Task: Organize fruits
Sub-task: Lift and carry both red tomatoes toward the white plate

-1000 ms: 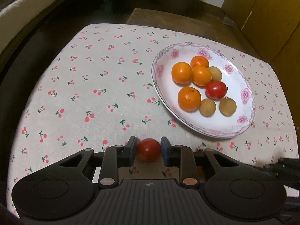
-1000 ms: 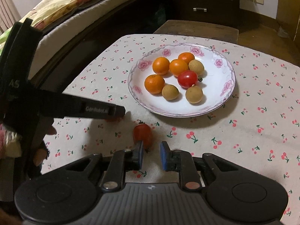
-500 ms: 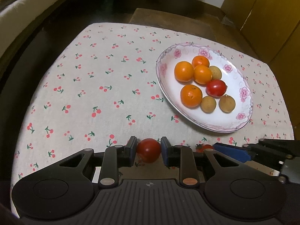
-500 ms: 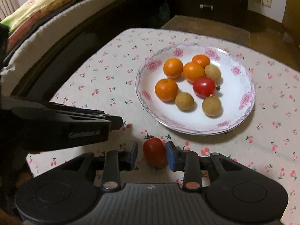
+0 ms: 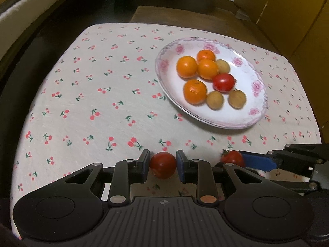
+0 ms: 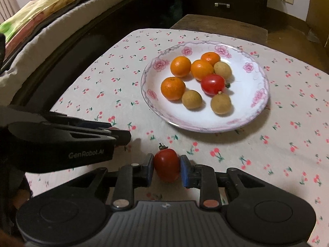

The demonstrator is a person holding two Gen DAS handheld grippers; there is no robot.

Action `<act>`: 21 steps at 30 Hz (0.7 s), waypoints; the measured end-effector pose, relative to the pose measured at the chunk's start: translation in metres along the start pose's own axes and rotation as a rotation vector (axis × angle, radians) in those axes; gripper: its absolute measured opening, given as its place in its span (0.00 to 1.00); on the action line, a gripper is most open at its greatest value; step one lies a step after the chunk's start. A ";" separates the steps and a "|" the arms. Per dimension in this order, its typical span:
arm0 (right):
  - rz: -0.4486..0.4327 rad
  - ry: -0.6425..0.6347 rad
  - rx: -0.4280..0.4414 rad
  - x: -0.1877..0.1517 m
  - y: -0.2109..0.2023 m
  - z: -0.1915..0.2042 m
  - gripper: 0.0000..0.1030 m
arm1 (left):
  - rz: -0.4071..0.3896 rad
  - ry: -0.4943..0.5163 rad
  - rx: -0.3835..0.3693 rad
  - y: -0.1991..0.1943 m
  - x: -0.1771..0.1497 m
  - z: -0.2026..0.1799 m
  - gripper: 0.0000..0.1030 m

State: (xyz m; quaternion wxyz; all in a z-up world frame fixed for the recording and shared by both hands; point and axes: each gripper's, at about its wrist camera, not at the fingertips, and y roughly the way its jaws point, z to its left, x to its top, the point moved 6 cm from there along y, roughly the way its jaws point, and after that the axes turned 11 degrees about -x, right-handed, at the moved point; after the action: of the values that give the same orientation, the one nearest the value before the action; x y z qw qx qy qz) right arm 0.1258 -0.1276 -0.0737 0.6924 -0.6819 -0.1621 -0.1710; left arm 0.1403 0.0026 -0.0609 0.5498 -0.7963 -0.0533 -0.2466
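table (image 5: pixel 86 94): cherry-print cloth over it; the near edge runs just under both grippers, so anything dropped here could roll off toward the floor.
plate (image 6: pixel 257 107): floral rim, far right of centre on the table. Holds four oranges, three small brown fruits, one red tomato, bunched toward the plate's far-left part. The near-right part is bare.
left gripper (image 5: pixel 162 165): jaws clamped on the left tomato (image 5: pixel 163 164) at the near edge; whether it rests on the cloth or hangs just above it, cannot tell.
right gripper (image 6: pixel 167 165): jaws closed against both sides of the right tomato (image 6: pixel 166 163), stem pointing far.
risk, collision: grippers sit just beside each other; moving both toward the plate together could knock them and jar a tomato loose.
risk, squeeze: tomato skin is smooth and soft; too tight may split it, too slack may let it slip.
risk, pile: release onto the bunched fruit could set round pieces rolling over the low rim.
risk, rim: a low approach could clip the plate's near rim and shift the plate.
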 end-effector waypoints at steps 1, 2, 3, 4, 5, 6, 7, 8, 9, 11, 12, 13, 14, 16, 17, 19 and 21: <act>-0.002 0.002 -0.002 -0.002 -0.004 -0.002 0.28 | -0.001 0.004 -0.001 -0.001 -0.002 -0.003 0.34; -0.003 0.006 -0.004 -0.003 -0.007 -0.005 0.28 | 0.000 0.004 -0.004 -0.003 -0.004 -0.005 0.34; -0.005 0.008 -0.006 -0.005 -0.011 -0.008 0.27 | 0.000 0.003 -0.008 -0.003 -0.006 -0.007 0.34; -0.006 0.008 -0.008 -0.008 -0.015 -0.010 0.27 | 0.002 0.002 -0.012 -0.004 -0.008 -0.010 0.34; -0.006 0.009 -0.010 -0.010 -0.019 -0.013 0.27 | 0.005 0.004 -0.015 -0.005 -0.011 -0.013 0.34; -0.006 0.012 -0.013 -0.013 -0.022 -0.016 0.27 | 0.007 0.009 -0.015 -0.005 -0.013 -0.016 0.34; -0.007 0.016 -0.015 -0.015 -0.026 -0.019 0.27 | 0.007 0.013 -0.015 -0.005 -0.015 -0.019 0.34; -0.007 0.020 -0.016 -0.017 -0.028 -0.021 0.27 | 0.008 0.013 -0.018 -0.006 -0.017 -0.022 0.34; -0.010 0.025 -0.017 -0.018 -0.032 -0.023 0.27 | 0.008 0.014 -0.021 -0.006 -0.019 -0.025 0.34; -0.017 0.029 -0.018 -0.020 -0.039 -0.027 0.27 | 0.008 0.020 -0.025 -0.008 -0.021 -0.031 0.34; -0.020 0.033 -0.017 -0.021 -0.042 -0.029 0.27 | 0.007 0.024 -0.025 -0.008 -0.022 -0.033 0.34; -0.020 0.037 -0.016 -0.022 -0.045 -0.031 0.27 | 0.007 0.027 -0.026 -0.009 -0.023 -0.036 0.34; -0.020 0.039 -0.018 -0.022 -0.045 -0.031 0.27 | 0.007 0.028 -0.026 -0.009 -0.024 -0.039 0.34; -0.017 0.048 -0.026 -0.024 -0.047 -0.035 0.27 | 0.007 0.035 -0.027 -0.009 -0.026 -0.045 0.34; -0.013 0.054 -0.028 -0.026 -0.047 -0.037 0.27 | 0.007 0.039 -0.027 -0.010 -0.027 -0.048 0.34; -0.008 0.064 -0.033 -0.029 -0.047 -0.041 0.27 | 0.006 0.046 -0.027 -0.011 -0.030 -0.053 0.34; -0.005 0.068 -0.039 -0.033 -0.049 -0.044 0.27 | 0.007 0.051 -0.028 -0.011 -0.032 -0.058 0.34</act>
State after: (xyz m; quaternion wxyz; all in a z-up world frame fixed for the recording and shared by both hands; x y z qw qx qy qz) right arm 0.0736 -0.1721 -0.0460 0.6835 -0.6889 -0.1368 -0.1988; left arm 0.0889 -0.0394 -0.0501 0.5406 -0.7975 -0.0330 -0.2659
